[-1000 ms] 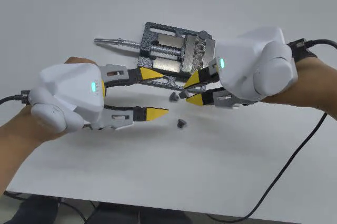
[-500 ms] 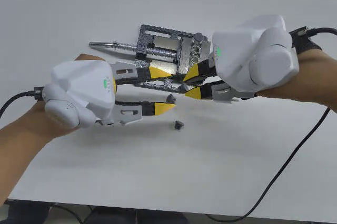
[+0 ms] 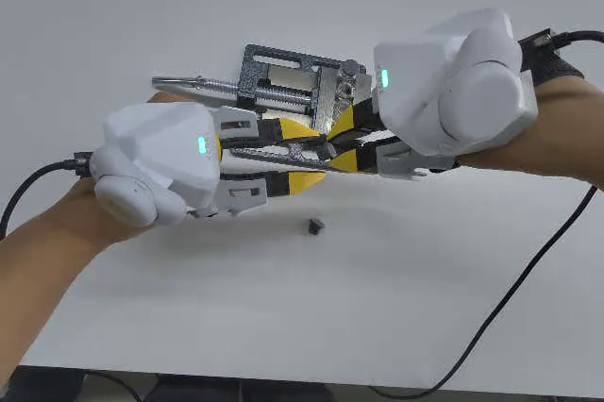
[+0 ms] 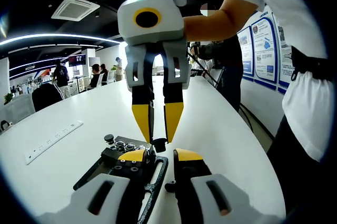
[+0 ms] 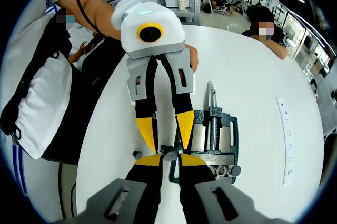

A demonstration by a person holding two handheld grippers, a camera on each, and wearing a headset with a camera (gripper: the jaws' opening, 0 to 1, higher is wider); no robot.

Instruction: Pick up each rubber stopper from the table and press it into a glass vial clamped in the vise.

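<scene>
Left gripper point(image 3: 310, 155): held in the person's left hand at the left of the head view, pointed right along the near edge of the vise point(image 3: 293, 91).
Left jaws: spread wide, with nothing gripped between the yellow tips. One tip lay over the vise's near edge, the other over the bare table point(image 3: 425, 279) in front of it.
Right gripper point(image 5: 168, 156): held in the right hand and pointed left, tip to tip with the left gripper, just in front of the vise.
Right jaws: drawn close together, pinching a stopper point(image 5: 168, 152) at the very tips.
Stopper: small and dark grey, off the table, level with the gap of the left jaws. In the left gripper view it sat at the end of the right tips, just above the left ones.
Loose stopper point(image 3: 315, 226): on the table, nearer the person than both grippers and apart from the vise.
Vise: dark metal, flat on the table, its screw handle point(image 3: 189, 83) sticking out to the person's left.
Vials point(image 5: 224, 170): a short row of clear glass, clamped upright at the vise's right end. The mouths looked open, save one at the end of the row with a grey round top point(image 5: 235, 170).
Table: white and plain.
Cable point(image 3: 528, 279): black, ran from the back of the right gripper across the table to the near edge.
Background: in the gripper views, an office, with people seated at the far part of the table.
</scene>
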